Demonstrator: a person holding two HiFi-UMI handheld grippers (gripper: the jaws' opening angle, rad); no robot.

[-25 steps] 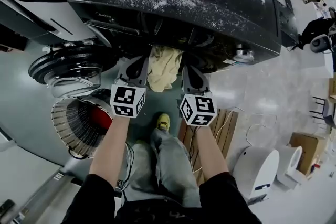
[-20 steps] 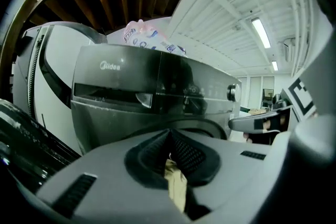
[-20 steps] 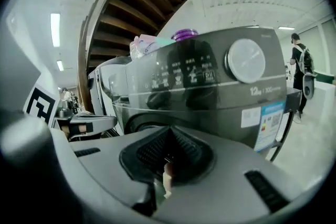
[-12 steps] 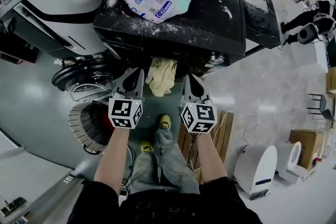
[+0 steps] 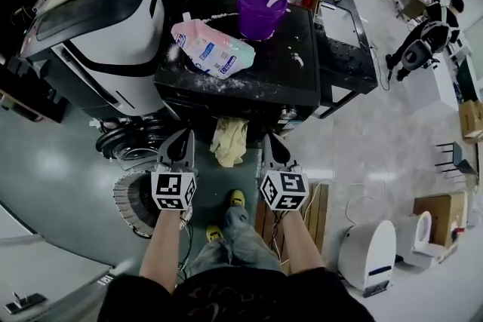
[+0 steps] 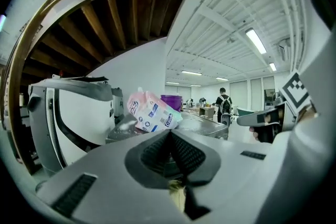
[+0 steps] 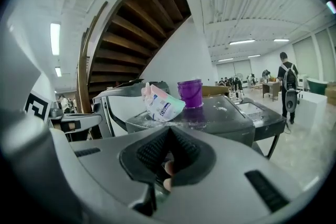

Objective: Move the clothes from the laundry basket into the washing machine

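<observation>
washing machine (image 5: 279,79) right ahead of us | laundry basket (image 5: 134,201) down on our left | yellow cloth (image 5: 230,141) hanging just in front of the machine | left gripper (image 5: 183,136) and right gripper (image 5: 269,139) both clamped on it, one each side

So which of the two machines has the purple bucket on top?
The black machine, dusted with white powder; the white one beside it has none.

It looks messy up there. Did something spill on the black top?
Yes. White powder is scattered over the black machine top, mostly around the pink pouch lying on its side, with more beside the purple bucket. It looks spilled.
</observation>
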